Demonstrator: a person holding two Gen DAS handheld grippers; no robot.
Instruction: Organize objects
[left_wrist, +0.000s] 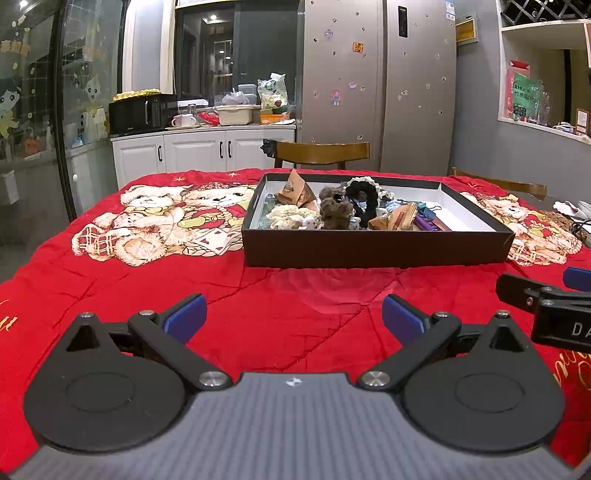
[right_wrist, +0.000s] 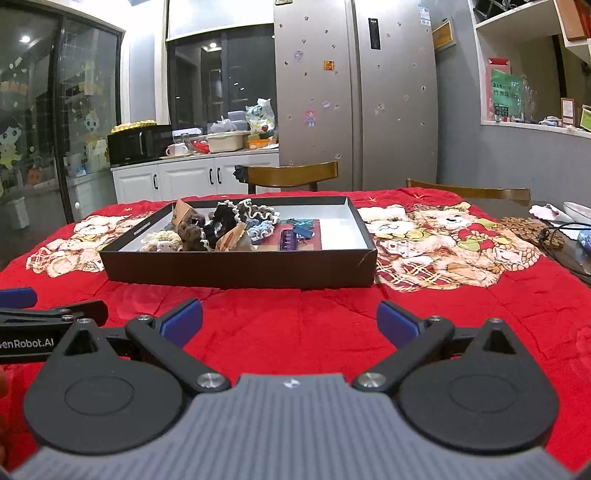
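Your left hand-held gripper (left_wrist: 294, 319) hovers over the desk (left_wrist: 303, 314) with the tray (left_wrist: 376, 249) ahead at 12 o'clock, apart from it. Your right hand-held gripper (right_wrist: 290, 323) sits beside it at 3 o'clock and faces the same tray from its near side. In the tray, a heap of small things (left_wrist: 332, 208) lies toward the 9 o'clock half; flat items (right_wrist: 299, 232) lie just right of the heap. Behind the desk at 12 o'clock stands a chair (left_wrist: 321, 153), then the fridge (left_wrist: 380, 81). At 11 o'clock a counter (left_wrist: 203, 144) carries a microwave (left_wrist: 142, 112).
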